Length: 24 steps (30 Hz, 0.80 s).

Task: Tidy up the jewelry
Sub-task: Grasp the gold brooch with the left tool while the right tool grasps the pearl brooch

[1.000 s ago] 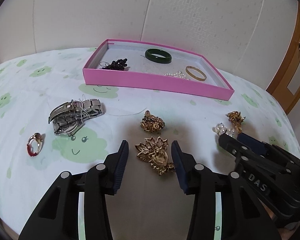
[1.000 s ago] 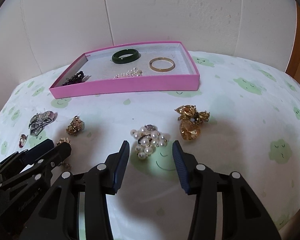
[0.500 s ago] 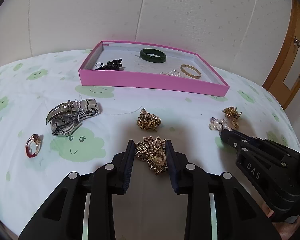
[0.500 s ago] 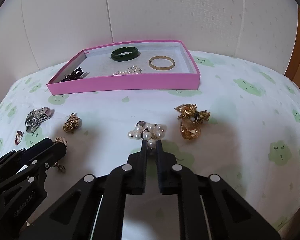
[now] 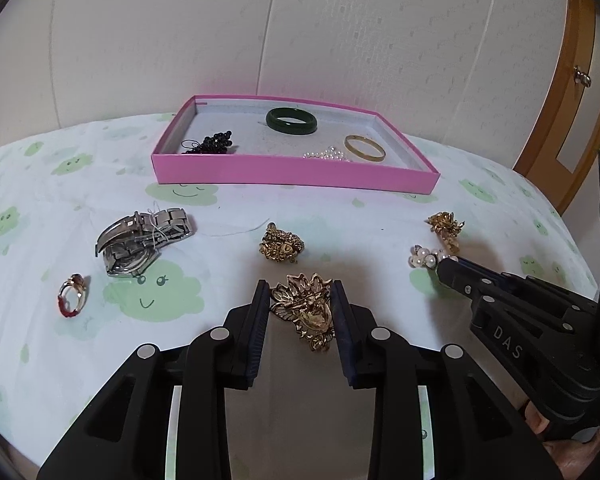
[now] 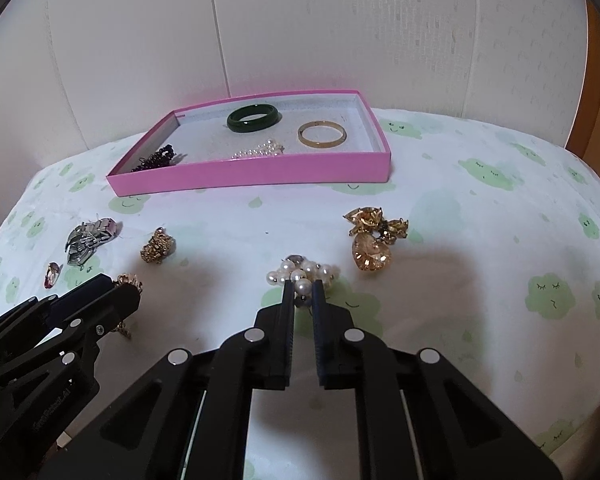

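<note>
My left gripper [image 5: 301, 298] is shut on a gold leaf-shaped brooch [image 5: 306, 307], held between both pads. My right gripper [image 6: 302, 289] is shut on a white pearl cluster [image 6: 300, 272], pinching its near beads; the cluster [image 5: 426, 257] also shows at the right gripper's tip in the left wrist view. A pink tray [image 5: 292, 174] at the back holds a green bangle [image 5: 291, 121], a gold bangle [image 5: 364, 149], a pearl strand [image 5: 327, 155] and a dark bead piece [image 5: 212, 143].
Loose on the cloud-print cloth lie a silver watch [image 5: 140, 238], a red-and-gold ring [image 5: 72, 295], a small gold brooch [image 5: 281, 243] and an amber stone brooch [image 6: 374, 236]. A white padded wall stands behind the tray; a wooden door frame [image 5: 560, 128] is at the right.
Both grippers went from open to shut: the left closed on the gold leaf brooch, the right on the pearl cluster. Both views now sit slightly higher than a second ago.
</note>
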Motion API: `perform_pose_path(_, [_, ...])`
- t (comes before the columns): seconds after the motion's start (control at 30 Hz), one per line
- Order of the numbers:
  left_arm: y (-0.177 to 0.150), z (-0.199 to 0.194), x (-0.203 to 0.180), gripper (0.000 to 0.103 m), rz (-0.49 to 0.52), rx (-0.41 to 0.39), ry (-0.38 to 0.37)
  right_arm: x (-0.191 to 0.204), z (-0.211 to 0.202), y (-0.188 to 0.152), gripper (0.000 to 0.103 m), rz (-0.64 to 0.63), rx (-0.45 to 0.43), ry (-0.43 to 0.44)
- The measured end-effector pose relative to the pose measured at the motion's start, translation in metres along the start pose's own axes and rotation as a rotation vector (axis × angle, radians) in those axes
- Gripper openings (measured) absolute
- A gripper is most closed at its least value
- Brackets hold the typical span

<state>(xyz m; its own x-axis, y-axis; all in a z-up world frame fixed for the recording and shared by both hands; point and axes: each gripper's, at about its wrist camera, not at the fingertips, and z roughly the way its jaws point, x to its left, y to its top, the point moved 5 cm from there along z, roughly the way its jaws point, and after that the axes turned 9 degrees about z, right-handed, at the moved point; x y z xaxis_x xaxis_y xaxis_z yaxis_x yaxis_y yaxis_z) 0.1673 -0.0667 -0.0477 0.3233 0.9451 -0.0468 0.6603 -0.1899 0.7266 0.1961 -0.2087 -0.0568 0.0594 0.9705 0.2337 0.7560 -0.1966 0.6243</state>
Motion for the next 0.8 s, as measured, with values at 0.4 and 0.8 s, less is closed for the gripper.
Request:
perform_pose_path(0.4, [0.015, -0.007, -0.001, 0.031, -0.020, -0.025, -0.009, 0.007, -0.012, 0.009, 0.008, -0.008, -0.035, 0.010])
perform_pose_path(0.8, [0.044, -0.008, 0.012, 0.031, -0.028, -0.045, 0.006, 0.014, -0.013, 0.033, 0.008, 0.003, -0.063, 0.022])
